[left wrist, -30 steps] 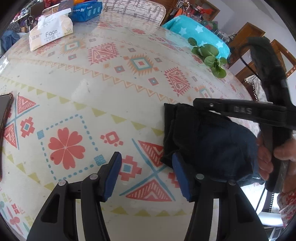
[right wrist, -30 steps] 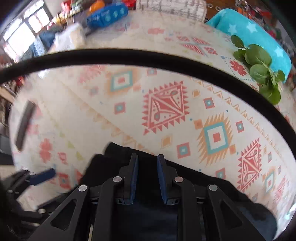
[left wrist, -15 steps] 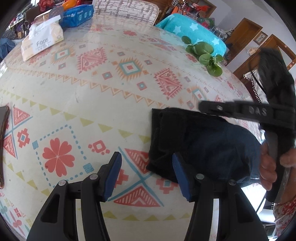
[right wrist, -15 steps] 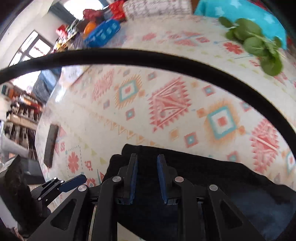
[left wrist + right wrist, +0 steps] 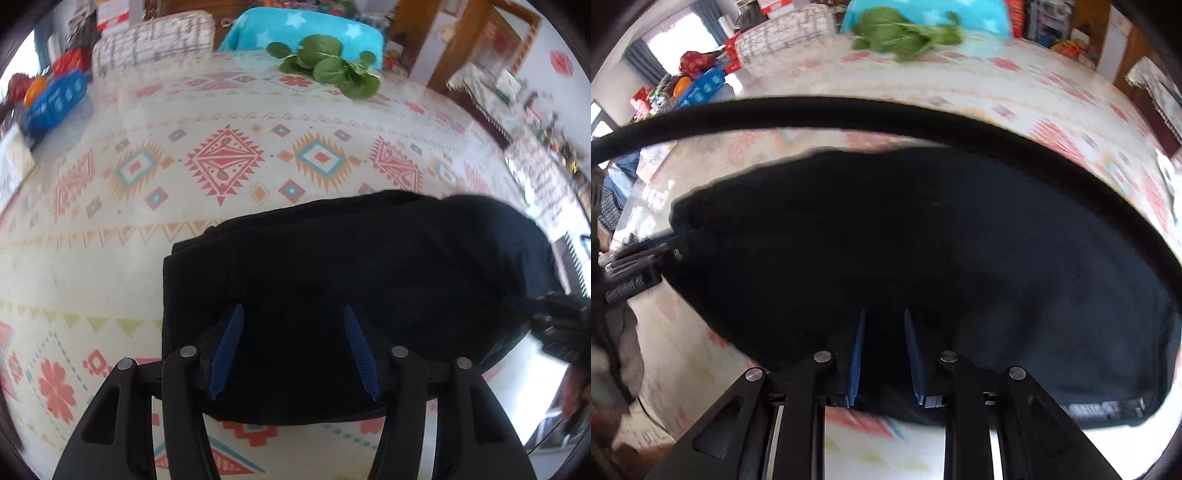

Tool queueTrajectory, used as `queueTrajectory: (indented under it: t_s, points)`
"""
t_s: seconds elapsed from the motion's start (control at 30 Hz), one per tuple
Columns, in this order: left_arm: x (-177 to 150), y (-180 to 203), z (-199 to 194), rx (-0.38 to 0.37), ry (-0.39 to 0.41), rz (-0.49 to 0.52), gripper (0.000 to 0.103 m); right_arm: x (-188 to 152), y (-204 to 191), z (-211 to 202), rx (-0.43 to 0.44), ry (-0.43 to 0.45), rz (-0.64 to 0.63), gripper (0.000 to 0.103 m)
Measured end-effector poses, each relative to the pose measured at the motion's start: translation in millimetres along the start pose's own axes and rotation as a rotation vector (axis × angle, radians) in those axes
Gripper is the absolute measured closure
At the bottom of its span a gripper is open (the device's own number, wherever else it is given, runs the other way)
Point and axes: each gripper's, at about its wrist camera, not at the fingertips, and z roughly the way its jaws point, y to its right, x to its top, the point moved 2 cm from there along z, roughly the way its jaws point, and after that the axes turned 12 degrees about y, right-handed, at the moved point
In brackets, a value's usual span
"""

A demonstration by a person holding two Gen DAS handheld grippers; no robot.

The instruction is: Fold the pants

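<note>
Already the pants (image 5: 369, 288) lie as a compact dark bundle on the patterned counter (image 5: 110, 229). Seen from the left wrist, the left hand-held gripper (image 5: 293, 347) hangs right over the near part of the bundle, its blue pads spread wide with cloth beneath them and nothing pinched between. The bundle's folded edge runs just off that gripper's left finger, and the fabric stretches away ahead and to its right, where the tip of the right hand-held gripper (image 5: 546, 314) meets the cloth. Well ahead, at the far rim of the counter, lie green leaves (image 5: 328, 70), and far off to the left a blue packet (image 5: 55, 99).

From the right wrist, the right hand-held gripper (image 5: 884, 356) sits at the near edge of the pants (image 5: 923, 240), pads narrowly parted with dark cloth in the gap; whether they actually grip the fabric I cannot tell. A black cable (image 5: 849, 114) arcs across the view ahead of it. To its left the other tool touches the bundle's corner; to its right a pale printed label shows at the hem.

Judging by the tidy shape, the folding looks nearly done and this is the closing step, either a last fold-over or a squaring-up. The next move likely calls for the left tool to close on the near edge, both ends lifted together and carried evenly so the layers do not slide apart.
</note>
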Motion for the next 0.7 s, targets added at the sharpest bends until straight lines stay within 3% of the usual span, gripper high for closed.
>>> queueTrajectory:
  t_s: [0.1, 0.17, 0.23, 0.33, 0.47, 0.6, 0.67, 0.7]
  points:
    - [-2, 0, -1, 0.006, 0.0, 0.042, 0.048, -14, 32, -19, -0.011, 0.014, 0.057, 0.079]
    - [-1, -5, -3, -0.003, -0.005, 0.024, 0.049, -25, 61, -26, -0.166, -0.007, 0.069, 0.077]
    - [-2, -10, -6, -0.009, -0.013, -0.003, 0.049, -34, 88, -35, -0.169, 0.001, 0.149, 0.076]
    - [-2, -8, -10, -0.009, -0.015, -0.02, 0.049, -44, 112, -45, -0.25, -0.006, 0.193, 0.076]
    - [0, -21, -31, -0.019, 0.012, -0.108, 0.048, -33, 113, -55, -0.226, 0.024, 0.202, 0.072]
    - [-11, -54, -53, 0.007, 0.024, -0.272, 0.048, 4, 75, -50, -0.087, 0.065, 0.094, 0.069]
    - [-22, -66, -61, 0.011, 0.024, -0.342, 0.048, 27, 47, -40, 0.0, 0.071, 0.032, 0.06]
    - [-28, -71, -64, 0.016, 0.025, -0.369, 0.048, 38, 30, -35, 0.04, 0.072, -0.002, 0.047]
